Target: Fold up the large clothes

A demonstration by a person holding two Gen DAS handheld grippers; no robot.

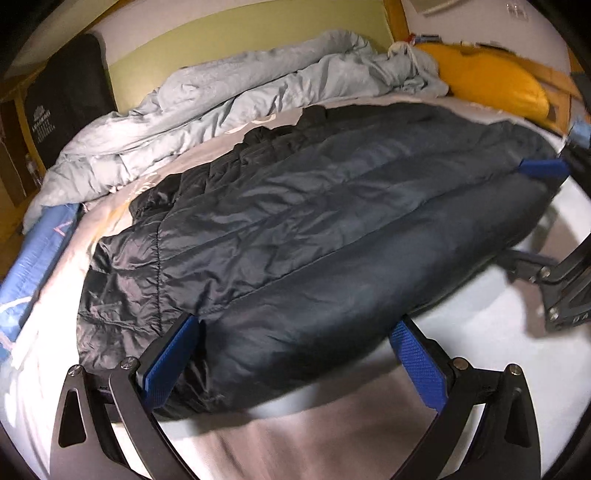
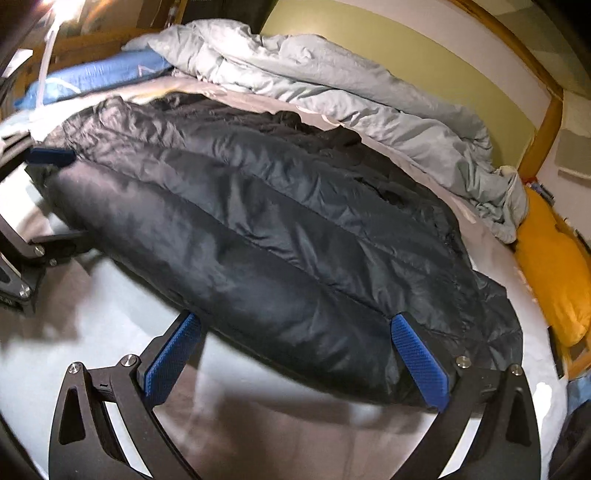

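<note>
A dark navy puffer jacket (image 1: 295,221) lies folded lengthwise on the bed, a long puffy roll; it fills the right wrist view too (image 2: 277,236). My left gripper (image 1: 295,332) is open, its blue pads wide apart at the jacket's near edge, at the roll's left end. My right gripper (image 2: 295,328) is open at the near edge of the roll's other end. The right gripper shows at the right edge of the left wrist view (image 1: 543,170), and the left gripper at the left edge of the right wrist view (image 2: 51,157).
A crumpled grey duvet (image 1: 229,99) is heaped behind the jacket along the green headboard wall (image 1: 258,33). A yellow pillow (image 1: 491,77) lies at one end, a blue pillow (image 1: 33,258) at the other. The white sheet (image 1: 332,435) is in front.
</note>
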